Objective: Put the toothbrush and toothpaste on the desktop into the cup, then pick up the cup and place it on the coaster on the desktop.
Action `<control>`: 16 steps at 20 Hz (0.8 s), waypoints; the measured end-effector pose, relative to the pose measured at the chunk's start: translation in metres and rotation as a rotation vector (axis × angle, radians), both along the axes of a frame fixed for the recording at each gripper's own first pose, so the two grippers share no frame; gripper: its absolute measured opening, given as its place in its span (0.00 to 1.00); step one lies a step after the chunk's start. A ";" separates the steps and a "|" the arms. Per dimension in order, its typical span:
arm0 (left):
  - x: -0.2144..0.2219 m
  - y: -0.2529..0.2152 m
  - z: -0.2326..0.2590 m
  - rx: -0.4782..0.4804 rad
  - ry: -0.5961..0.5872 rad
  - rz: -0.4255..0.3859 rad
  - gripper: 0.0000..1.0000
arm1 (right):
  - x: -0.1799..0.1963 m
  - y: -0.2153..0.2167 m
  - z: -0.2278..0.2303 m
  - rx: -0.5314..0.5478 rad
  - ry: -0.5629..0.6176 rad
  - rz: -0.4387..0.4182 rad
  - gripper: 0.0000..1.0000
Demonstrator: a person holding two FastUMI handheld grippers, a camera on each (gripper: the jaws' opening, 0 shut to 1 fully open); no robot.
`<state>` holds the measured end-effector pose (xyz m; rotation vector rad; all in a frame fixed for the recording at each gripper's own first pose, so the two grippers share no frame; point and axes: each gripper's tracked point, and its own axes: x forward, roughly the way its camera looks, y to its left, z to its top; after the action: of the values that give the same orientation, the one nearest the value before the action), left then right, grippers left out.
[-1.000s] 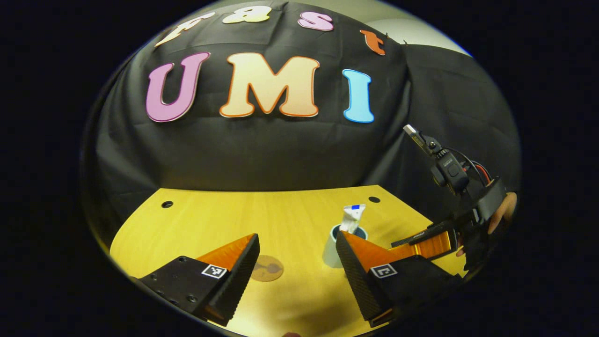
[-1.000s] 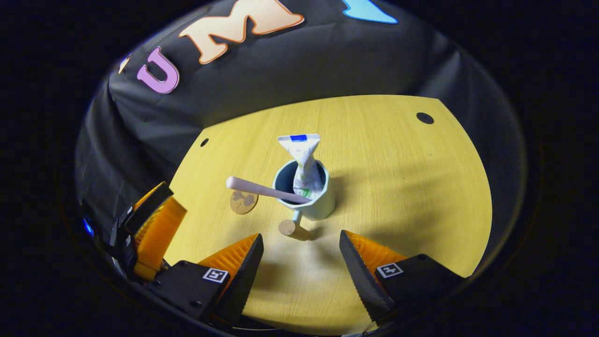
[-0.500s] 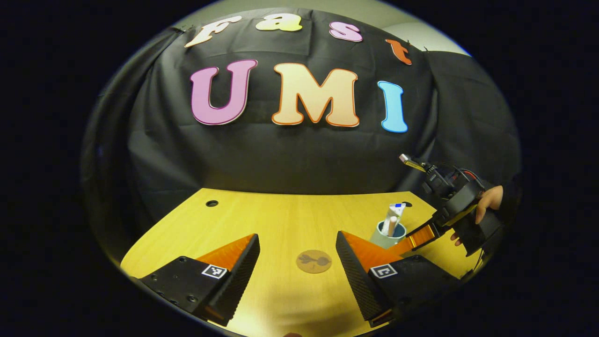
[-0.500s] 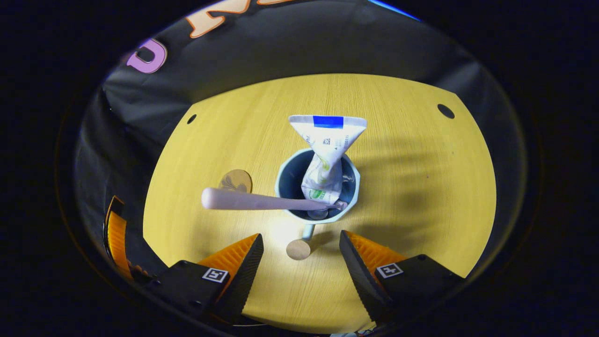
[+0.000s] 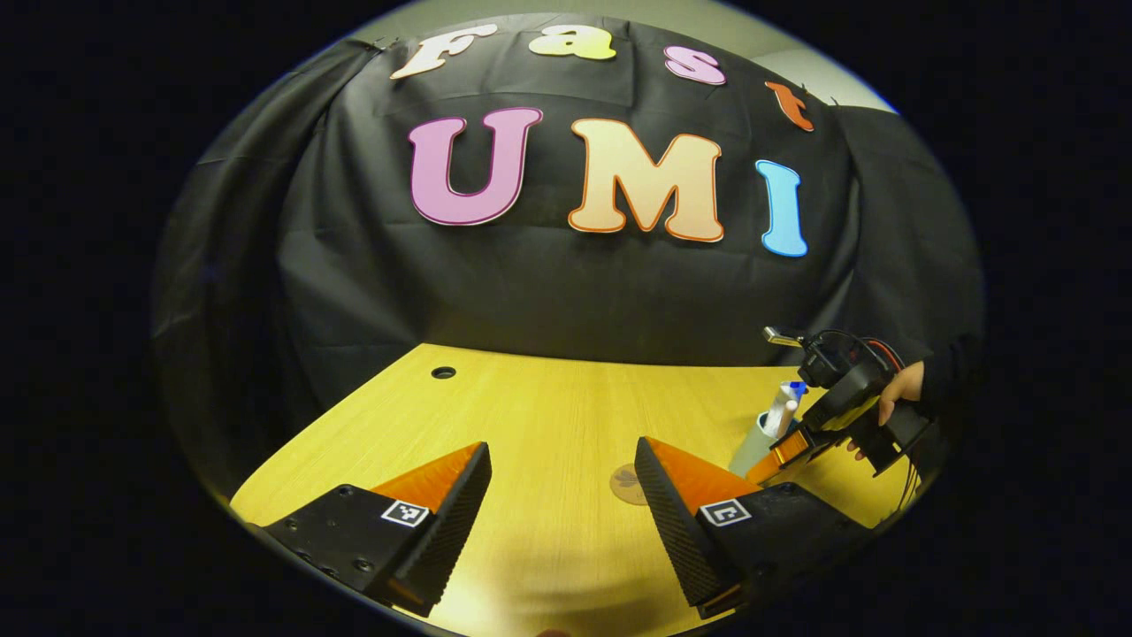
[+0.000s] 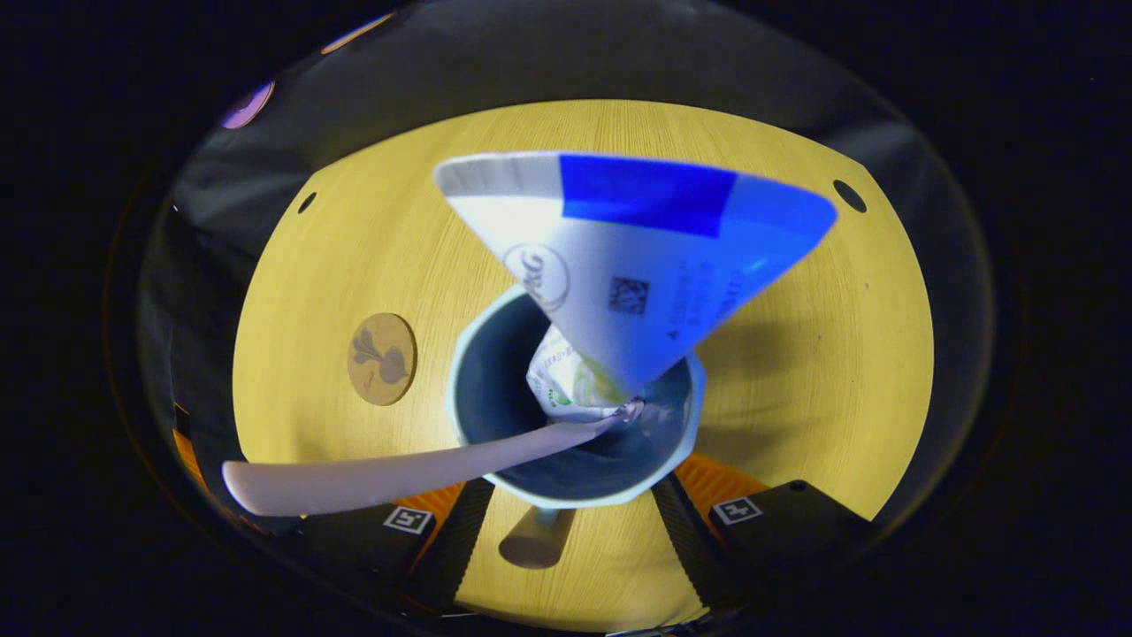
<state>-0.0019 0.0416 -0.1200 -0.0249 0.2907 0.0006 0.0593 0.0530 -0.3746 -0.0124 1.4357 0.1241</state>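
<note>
Right tongs (image 6: 566,522) straddle the pale blue cup (image 6: 495,464), jaws wide and not clamped yet; it stands mid-surface holding white toothpaste tube (image 6: 637,265) and pink toothbrush (image 6: 398,478). Squeeze low, lift straight towards the round cork coaster (image 6: 382,358). Left tongs (image 5: 562,504) wide, empty.

Left gripper (image 5: 559,509): black angular finger bodies with screw holes, ribbed inner pads, a square black-and-white marker tag on each. Right gripper (image 5: 783,449): black housing, small camera block on top, red and black cables, hand (image 5: 898,394) in dark sleeve (image 5: 948,380) behind it.
</note>
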 end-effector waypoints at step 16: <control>0.011 0.003 -0.007 0.004 0.021 -0.016 0.95 | -0.003 0.001 0.000 -0.031 -0.021 0.120 0.28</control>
<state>0.0088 0.0448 -0.1272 -0.0186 0.3114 -0.0146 0.0562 0.0541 -0.3751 -0.1249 1.4154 0.2003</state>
